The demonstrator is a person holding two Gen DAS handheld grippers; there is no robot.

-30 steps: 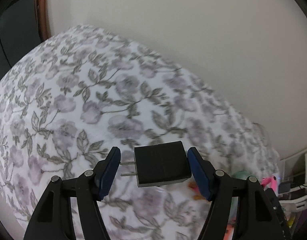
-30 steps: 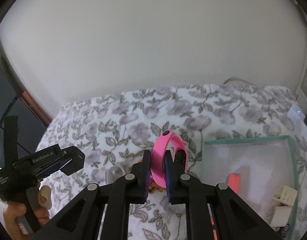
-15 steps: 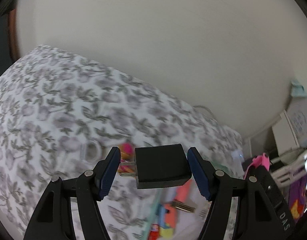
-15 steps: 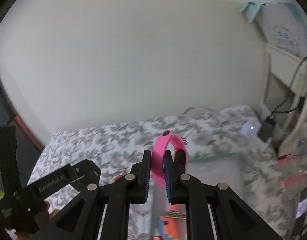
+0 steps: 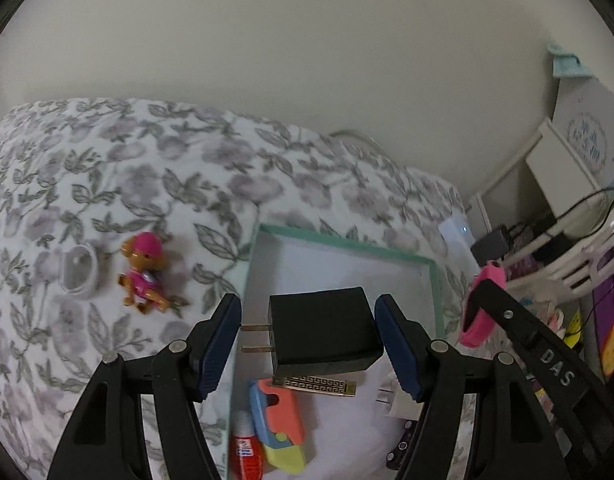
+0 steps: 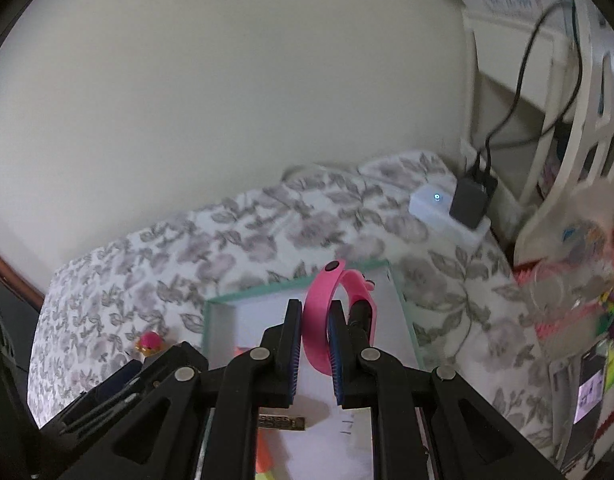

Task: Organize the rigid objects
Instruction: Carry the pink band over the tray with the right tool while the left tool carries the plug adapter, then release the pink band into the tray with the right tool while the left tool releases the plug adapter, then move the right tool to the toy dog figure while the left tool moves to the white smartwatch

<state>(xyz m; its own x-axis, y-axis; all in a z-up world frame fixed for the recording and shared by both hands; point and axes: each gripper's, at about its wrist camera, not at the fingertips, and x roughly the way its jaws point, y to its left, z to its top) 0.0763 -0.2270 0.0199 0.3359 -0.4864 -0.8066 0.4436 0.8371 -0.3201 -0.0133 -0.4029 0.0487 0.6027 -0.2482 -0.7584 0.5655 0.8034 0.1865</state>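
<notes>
Black plug adapter clamped in our left gripper, over teal-rimmed tray. Right gripper pinches pink wristband at 12 o'clock. Risk: adapter held prongs-to-back could pivot, drop outside.

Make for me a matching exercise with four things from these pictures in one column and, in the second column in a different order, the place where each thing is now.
Things:
1. black plug adapter
2. pink wristband
3. toy puppy
4. red tube

Places:
A. lying on the flowered bed cover, outside the tray
B. held in the right gripper
C. lying inside the green-rimmed tray, at its near left corner
D. held between the pads of the left gripper, above the tray

Pairs: 1-D, 2-B, 3-A, 4-C
</notes>
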